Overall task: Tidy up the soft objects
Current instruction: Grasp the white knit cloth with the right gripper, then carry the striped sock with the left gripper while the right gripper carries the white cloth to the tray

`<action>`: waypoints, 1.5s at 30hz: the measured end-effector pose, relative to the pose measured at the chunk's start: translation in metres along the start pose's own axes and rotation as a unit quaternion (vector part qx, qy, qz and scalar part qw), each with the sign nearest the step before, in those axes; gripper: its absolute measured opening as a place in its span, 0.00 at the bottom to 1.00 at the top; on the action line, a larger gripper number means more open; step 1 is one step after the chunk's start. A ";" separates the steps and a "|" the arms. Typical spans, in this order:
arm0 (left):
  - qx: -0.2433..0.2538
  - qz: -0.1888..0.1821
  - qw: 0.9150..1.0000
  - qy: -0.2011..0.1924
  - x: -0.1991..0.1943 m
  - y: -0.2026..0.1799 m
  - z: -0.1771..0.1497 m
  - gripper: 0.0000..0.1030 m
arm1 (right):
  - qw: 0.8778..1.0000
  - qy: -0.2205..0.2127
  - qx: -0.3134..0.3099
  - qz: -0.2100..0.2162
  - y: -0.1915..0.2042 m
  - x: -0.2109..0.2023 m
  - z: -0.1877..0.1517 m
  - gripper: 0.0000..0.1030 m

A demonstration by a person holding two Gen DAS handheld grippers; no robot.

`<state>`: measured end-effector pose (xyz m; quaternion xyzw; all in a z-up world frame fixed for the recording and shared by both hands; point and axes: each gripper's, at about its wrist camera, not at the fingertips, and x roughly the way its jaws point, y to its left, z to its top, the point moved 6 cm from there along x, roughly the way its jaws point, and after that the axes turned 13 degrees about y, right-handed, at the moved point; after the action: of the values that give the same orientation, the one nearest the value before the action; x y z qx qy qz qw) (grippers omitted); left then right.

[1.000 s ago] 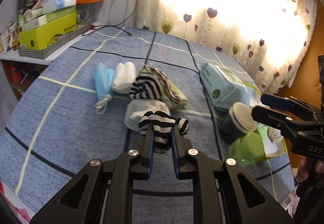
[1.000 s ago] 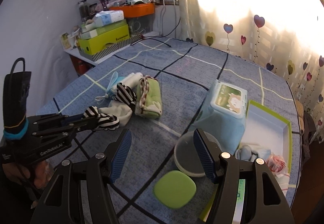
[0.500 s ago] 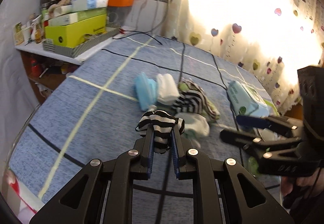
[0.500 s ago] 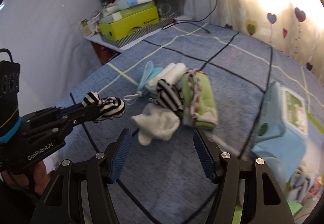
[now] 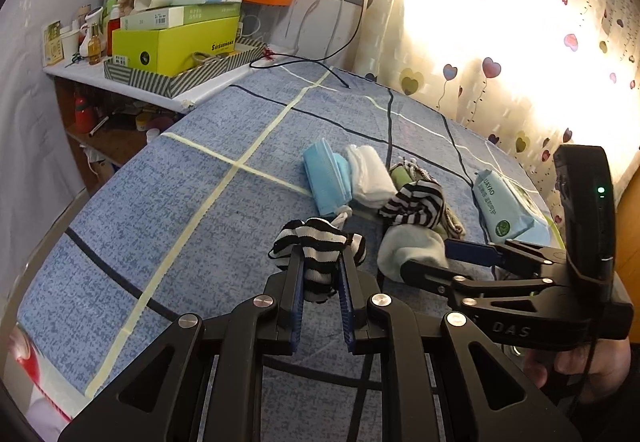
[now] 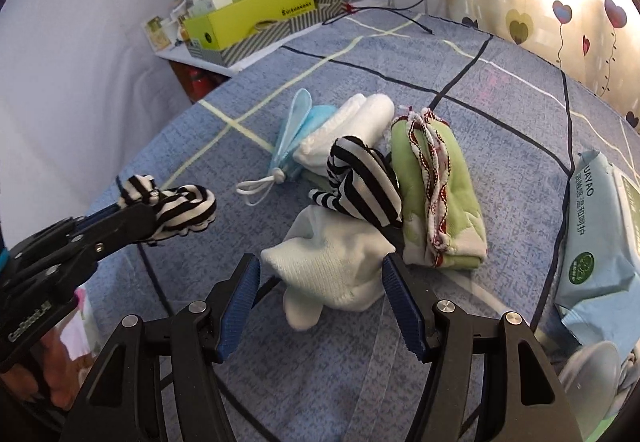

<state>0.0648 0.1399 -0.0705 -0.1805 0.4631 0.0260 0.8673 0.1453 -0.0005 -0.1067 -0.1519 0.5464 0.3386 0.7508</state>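
Two grippers are at work over the blue checked bedspread (image 6: 500, 130), each at a different stage. The left gripper (image 5: 319, 270) has its jaws clamped on a black-and-white striped sock (image 5: 316, 246), which bunches above the pads and hangs limp between them, clear of the cloth. The right gripper (image 6: 320, 282) stands with its jaws wide apart, straddling a pale mint sock (image 6: 332, 266) that lies crumpled on the bedspread; the blue pads (image 6: 240, 306) sit to either side of it and I judge they are not yet pressing.

That pale sock looks light, soft and fully compressible, so it should neither slip nor suffer from a firm squeeze. The risk is pinching only a loose fold and letting the rest trail. The thick middle of the bundle is probably the best place to close, low enough to gather both layers without catching the bedspread.

Touching its far edge lies a second striped sock (image 6: 362, 188), the likely mate of the one held on the left. Just beyond are a folded green cloth (image 6: 452, 194) with red-and-white trim, a rolled white cloth (image 6: 352, 126) and a blue face mask (image 6: 296, 130) with its ear loop trailing. A pack of wet wipes (image 6: 596, 242) rests well to the right.
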 end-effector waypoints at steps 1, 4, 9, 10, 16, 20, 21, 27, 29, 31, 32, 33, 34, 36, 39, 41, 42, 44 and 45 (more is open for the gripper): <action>-0.001 -0.001 1.000 0.001 0.001 0.001 0.000 0.16 | 1.000 0.002 0.001 -0.002 0.000 0.003 0.001 0.61; -0.002 -0.002 1.000 0.004 0.004 0.002 0.000 0.16 | 1.000 0.002 -0.002 -0.011 -0.001 0.005 0.001 0.38; 0.000 -0.006 1.000 0.002 0.003 -0.001 0.001 0.16 | 1.000 -0.007 -0.004 -0.010 -0.003 -0.003 -0.004 0.27; 0.000 -0.007 1.000 0.002 0.003 -0.002 0.000 0.16 | 1.000 -0.010 -0.006 -0.008 -0.003 -0.006 -0.007 0.26; 0.009 -0.006 1.000 -0.004 -0.005 -0.014 -0.001 0.16 | 0.999 -0.032 -0.012 0.001 0.003 -0.030 -0.021 0.26; 0.013 -0.004 1.000 -0.007 -0.010 -0.024 -0.001 0.16 | 0.998 -0.054 -0.013 0.003 0.005 -0.051 -0.028 0.26; 0.015 -0.003 1.000 -0.008 -0.011 -0.027 -0.001 0.16 | 0.998 -0.061 -0.011 0.003 0.004 -0.058 -0.031 0.26; 0.031 -0.006 0.999 -0.011 -0.016 -0.050 -0.001 0.16 | 0.996 -0.088 -0.003 -0.002 -0.004 -0.085 -0.041 0.26; 0.038 -0.007 0.999 -0.012 -0.016 -0.058 0.000 0.16 | 0.995 -0.095 0.001 -0.004 -0.009 -0.093 -0.045 0.26; 0.044 -0.007 0.999 -0.013 -0.017 -0.065 0.001 0.16 | 0.995 -0.102 0.006 -0.006 -0.014 -0.101 -0.049 0.26; 0.048 -0.008 0.999 -0.014 -0.017 -0.070 0.003 0.16 | 0.994 -0.106 0.008 -0.008 -0.017 -0.105 -0.051 0.26; 0.050 -0.008 0.999 -0.014 -0.018 -0.073 0.003 0.16 | 0.994 -0.108 0.009 -0.008 -0.018 -0.107 -0.052 0.26; 0.054 -0.009 0.998 -0.015 -0.018 -0.077 0.004 0.16 | 0.994 -0.112 0.011 -0.009 -0.020 -0.110 -0.053 0.26; 0.059 -0.009 0.998 -0.017 -0.019 -0.083 0.005 0.16 | 0.993 -0.117 0.013 -0.010 -0.024 -0.116 -0.056 0.26; 0.065 -0.008 0.998 -0.018 -0.020 -0.092 0.008 0.16 | 0.992 -0.125 0.019 -0.012 -0.031 -0.123 -0.059 0.26; 0.070 -0.009 0.997 -0.019 -0.020 -0.098 0.009 0.16 | 0.991 -0.130 0.022 -0.013 -0.035 -0.128 -0.061 0.26; 0.072 -0.009 0.997 -0.019 -0.020 -0.101 0.009 0.16 | 0.991 -0.132 0.024 -0.014 -0.038 -0.131 -0.062 0.26; 0.077 -0.011 0.997 -0.019 -0.020 -0.107 0.010 0.16 | 0.990 -0.136 0.029 -0.015 -0.043 -0.135 -0.065 0.26; 0.079 -0.011 0.997 -0.018 -0.020 -0.110 0.010 0.16 | 0.990 -0.137 0.031 -0.016 -0.044 -0.136 -0.067 0.26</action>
<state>0.0845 0.0433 -0.0177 -0.1158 0.4458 -0.0168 0.8875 0.1036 -0.1190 -0.0109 -0.0897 0.4462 0.3274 0.8281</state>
